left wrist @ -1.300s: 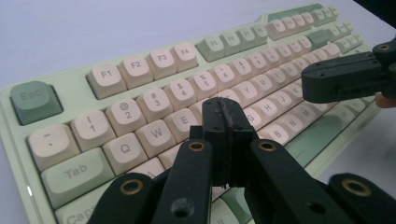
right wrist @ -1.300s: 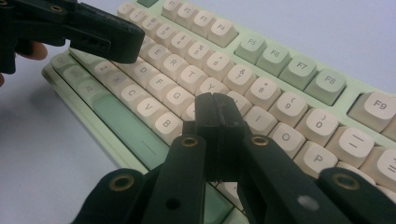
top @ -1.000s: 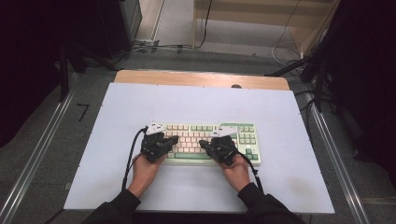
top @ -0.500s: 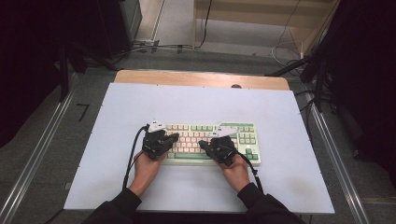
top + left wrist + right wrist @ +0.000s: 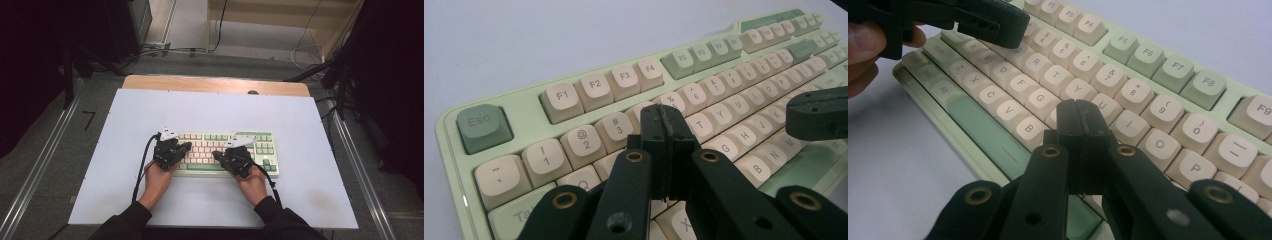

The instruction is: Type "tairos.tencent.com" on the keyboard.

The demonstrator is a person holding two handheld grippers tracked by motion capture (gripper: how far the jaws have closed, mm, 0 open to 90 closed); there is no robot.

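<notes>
At centre frame: pale green rectangular plastic keyboard (image 5: pixel 225 154), long axis left-right.
Left gripper (image 5: pixel 184 147): jaws pressed together, empty, over the left keys.
Right gripper (image 5: pixel 218 155): likewise empty, over the middle keys.

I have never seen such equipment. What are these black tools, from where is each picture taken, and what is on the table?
A person holds a hand tool with two black jaws in each hand: the left gripper and the right gripper. One picture looks down from above the table. The other two come from small cameras riding on each tool, looking along its jaws. On the table lies a pale green keyboard with cream keys. Both tools hover over its keys with jaws shut together; nothing is held.
</notes>
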